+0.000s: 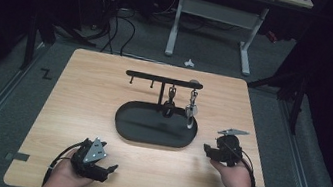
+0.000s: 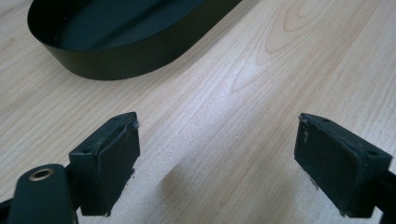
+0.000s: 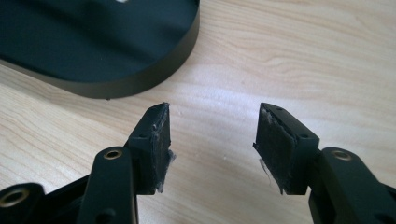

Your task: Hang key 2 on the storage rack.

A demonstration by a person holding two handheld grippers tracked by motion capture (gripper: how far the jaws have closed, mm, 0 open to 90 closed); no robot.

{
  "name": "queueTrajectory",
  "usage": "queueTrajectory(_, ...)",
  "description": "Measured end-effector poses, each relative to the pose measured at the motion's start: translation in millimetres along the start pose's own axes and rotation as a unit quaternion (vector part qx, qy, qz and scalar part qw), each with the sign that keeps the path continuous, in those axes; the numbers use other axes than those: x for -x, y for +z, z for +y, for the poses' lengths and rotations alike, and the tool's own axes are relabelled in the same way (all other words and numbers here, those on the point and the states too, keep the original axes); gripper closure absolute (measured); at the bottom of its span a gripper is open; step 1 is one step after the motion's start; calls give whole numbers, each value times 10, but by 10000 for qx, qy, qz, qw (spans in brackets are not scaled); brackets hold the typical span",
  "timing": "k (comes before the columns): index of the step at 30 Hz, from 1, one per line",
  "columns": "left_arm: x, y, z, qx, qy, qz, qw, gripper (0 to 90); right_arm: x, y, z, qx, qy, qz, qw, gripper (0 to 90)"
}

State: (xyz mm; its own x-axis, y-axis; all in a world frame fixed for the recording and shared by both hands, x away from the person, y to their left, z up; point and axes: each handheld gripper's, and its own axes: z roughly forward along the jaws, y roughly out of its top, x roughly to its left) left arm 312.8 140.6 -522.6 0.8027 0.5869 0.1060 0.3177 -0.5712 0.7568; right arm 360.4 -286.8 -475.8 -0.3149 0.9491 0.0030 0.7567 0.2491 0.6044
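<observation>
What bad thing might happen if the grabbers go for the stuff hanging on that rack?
Both the left gripper and right gripper are open and empty. The two hanging items dangle close together on the black rack, so a grab might bump the neighbour or tip the rack's tray.

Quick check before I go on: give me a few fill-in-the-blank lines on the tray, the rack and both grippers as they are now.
1. The black oval tray holds ____ loose items on its floor.
2. Both the left gripper and the right gripper have their jaws ____.
3. The items hanging from the rack are on the person's ____ side of its post.
4. Between each gripper's jaws lies bare ____.

Missing words: no; open; right; table
</observation>
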Motion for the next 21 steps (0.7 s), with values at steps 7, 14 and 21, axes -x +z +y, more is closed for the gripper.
queueTrajectory(7, -68, -15, 11, 218, -237, 197, 9993, 148, -62, -5, -441, 833, 141, -103, 9964, 375)
queueTrajectory(14, -141, -19, -12, 308, -626, 249, 9973, 147, -73, -111, -689, 1368, -153, -307, 9900, 351)
queueTrajectory(21, -120, -23, 5, 307, -578, 247, 9975, 148, -74, -18, -697, 1235, -5, -93, 9923, 341)
